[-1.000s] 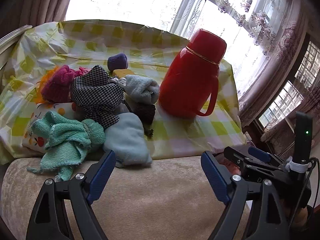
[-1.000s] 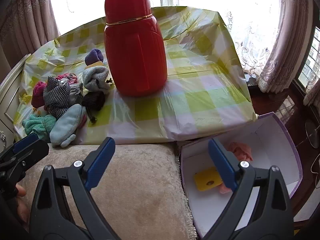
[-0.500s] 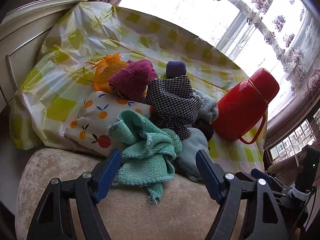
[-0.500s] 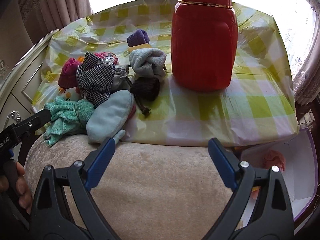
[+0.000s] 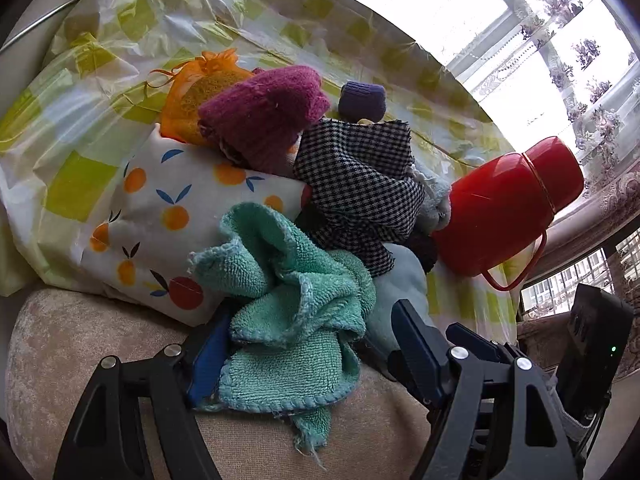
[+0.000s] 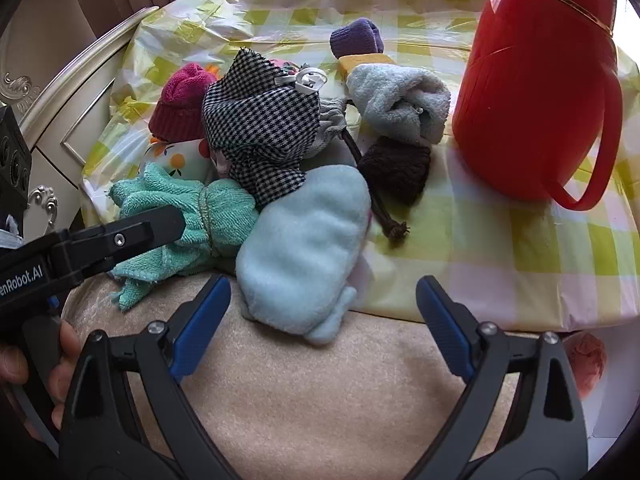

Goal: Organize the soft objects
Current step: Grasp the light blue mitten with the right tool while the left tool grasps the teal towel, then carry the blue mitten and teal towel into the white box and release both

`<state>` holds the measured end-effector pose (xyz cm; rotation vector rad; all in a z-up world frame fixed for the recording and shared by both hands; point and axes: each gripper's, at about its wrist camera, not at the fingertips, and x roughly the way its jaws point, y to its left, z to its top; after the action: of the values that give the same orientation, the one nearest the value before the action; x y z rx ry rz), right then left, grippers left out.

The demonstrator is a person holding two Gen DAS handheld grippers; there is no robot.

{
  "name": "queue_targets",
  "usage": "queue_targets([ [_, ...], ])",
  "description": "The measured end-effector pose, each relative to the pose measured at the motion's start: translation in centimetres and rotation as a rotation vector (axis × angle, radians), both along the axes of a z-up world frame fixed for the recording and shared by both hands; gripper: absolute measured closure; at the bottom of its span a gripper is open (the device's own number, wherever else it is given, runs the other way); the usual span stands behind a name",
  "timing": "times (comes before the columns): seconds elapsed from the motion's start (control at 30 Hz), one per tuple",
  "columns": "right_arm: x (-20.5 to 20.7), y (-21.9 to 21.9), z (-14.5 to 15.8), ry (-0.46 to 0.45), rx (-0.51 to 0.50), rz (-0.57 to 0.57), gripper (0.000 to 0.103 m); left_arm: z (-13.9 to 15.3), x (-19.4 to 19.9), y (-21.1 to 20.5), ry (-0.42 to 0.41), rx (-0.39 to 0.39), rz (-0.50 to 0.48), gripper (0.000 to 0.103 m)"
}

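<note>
A crumpled green towel [image 5: 288, 292] lies at the near edge of a pile of soft things. My left gripper [image 5: 314, 312] straddles it, open; the towel covers the left pad and a gap shows at the right pad. In the right wrist view one left finger lies over the green towel [image 6: 192, 216]. A pale blue plush piece [image 6: 304, 240] sticks out toward my right gripper [image 6: 324, 280], which is open, both pads clear of it. Behind are a checked cloth [image 5: 360, 184], a magenta knit hat [image 5: 264, 120], an orange-print cushion [image 5: 160, 216] and a brown knit pouch [image 6: 396, 168].
A tall red thermos [image 6: 536, 80] stands right of the pile on the yellow-checked plastic cover [image 6: 500, 248]. A white box [image 6: 600, 400] holding something pink sits low on the right. Beige upholstery [image 6: 320, 380] lies under both grippers. A cream cabinet [image 6: 52, 140] is at the left.
Both grippers swung left and moved down toward the pile. The left one narrowed its jaws and came around the green towel. The right one left the white box and reached the pale blue piece.
</note>
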<state>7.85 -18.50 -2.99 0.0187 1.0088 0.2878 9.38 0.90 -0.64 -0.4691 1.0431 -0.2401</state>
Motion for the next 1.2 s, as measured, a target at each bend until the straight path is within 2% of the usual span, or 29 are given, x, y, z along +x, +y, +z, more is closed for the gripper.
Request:
queue_targets([
  [0.03, 0.3, 0.3, -0.2, 0.009, -0.004, 0.006, 0.008, -0.1, 0.1, 0.0, -0.002, 0.000, -0.001, 0.027],
  [0.1, 0.7, 0.4, -0.5, 0.016, -0.010, 0.013, 0.010, -0.3, 0.2, -0.1, 0.002, 0.007, -0.001, 0.038],
  [0.17, 1.4, 0.9, -0.8, 0.030, -0.017, 0.018, 0.014, -0.7, 0.3, 0.0, 0.009, -0.006, -0.005, 0.058],
  [0.37, 2.1, 1.0, -1.7, 0.064, -0.010, 0.028, 0.030, -0.8, 0.2, -0.1, -0.011, -0.033, -0.015, 0.069],
  [0.43, 2.4, 1.5, -2.0, 0.071, -0.006, 0.036, 0.045, -0.7, 0.0, 0.0, -0.019, -0.043, -0.014, 0.071],
  [0.57, 2.7, 2.9, -2.3, 0.056, 0.003, 0.037, 0.062, -0.2, -0.6, 0.5, -0.051, -0.063, -0.015, 0.075],
  [0.7, 1.1, 2.3, -1.7, 0.018, 0.013, 0.021, 0.066, 0.8, -1.3, 0.5, -0.094, -0.072, -0.004, 0.075],
  [0.93, -1.9, 0.4, -0.4, -0.041, 0.030, -0.013, 0.066, 2.0, -3.1, 0.5, -0.142, -0.082, 0.006, 0.076],
  [1.2, -5.6, -2.7, 1.1, -0.065, 0.068, -0.066, 0.066, 3.4, -4.2, -1.3, -0.177, -0.079, -0.028, 0.076],
])
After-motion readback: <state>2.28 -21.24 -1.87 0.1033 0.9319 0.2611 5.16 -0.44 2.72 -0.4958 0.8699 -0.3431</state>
